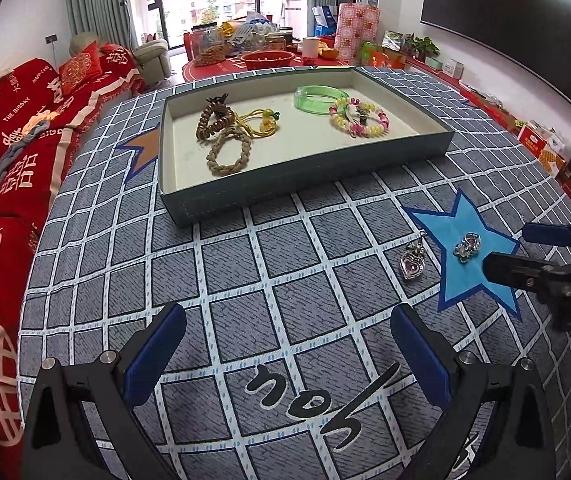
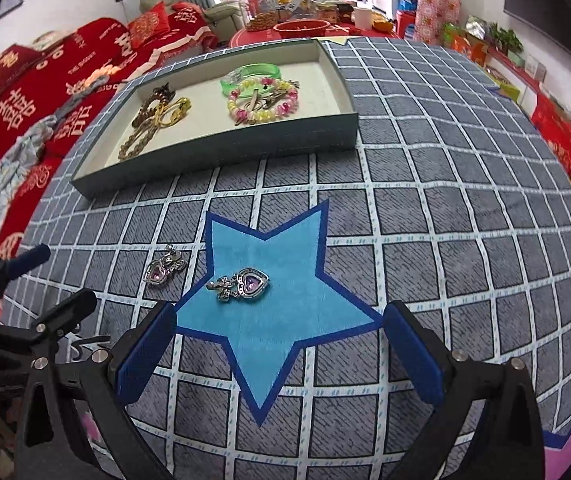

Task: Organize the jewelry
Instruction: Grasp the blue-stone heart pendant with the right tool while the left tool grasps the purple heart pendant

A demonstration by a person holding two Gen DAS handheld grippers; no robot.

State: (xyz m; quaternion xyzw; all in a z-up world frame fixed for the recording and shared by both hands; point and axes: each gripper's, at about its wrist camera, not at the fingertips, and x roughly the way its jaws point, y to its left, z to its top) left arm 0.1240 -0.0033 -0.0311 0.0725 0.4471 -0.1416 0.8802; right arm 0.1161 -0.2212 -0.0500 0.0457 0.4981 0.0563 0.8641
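Observation:
A shallow green tray (image 1: 245, 190) (image 2: 221, 158) on the checked tablecloth holds a green bangle (image 1: 317, 98) (image 2: 251, 74), a pink-and-yellow bead bracelet (image 1: 359, 122) (image 2: 263, 102), braided and brown hair ties (image 1: 227, 152) (image 2: 141, 136) and a yellow cord (image 1: 259, 122). Two silver heart pendants lie outside it: one (image 2: 241, 284) (image 1: 466, 247) on the blue star, one (image 2: 162, 268) (image 1: 412, 262) just left of the star. My right gripper (image 2: 279, 344) (image 1: 505, 250) is open, just short of the star pendant. My left gripper (image 1: 285, 356) (image 2: 61, 280) is open and empty over bare cloth.
A red sofa (image 1: 9, 152) runs along the left of the table. A cluttered red table (image 1: 261, 60) stands behind the tray. Red boxes and plants (image 1: 553, 148) line the right wall. An orange star (image 1: 143, 152) is printed left of the tray.

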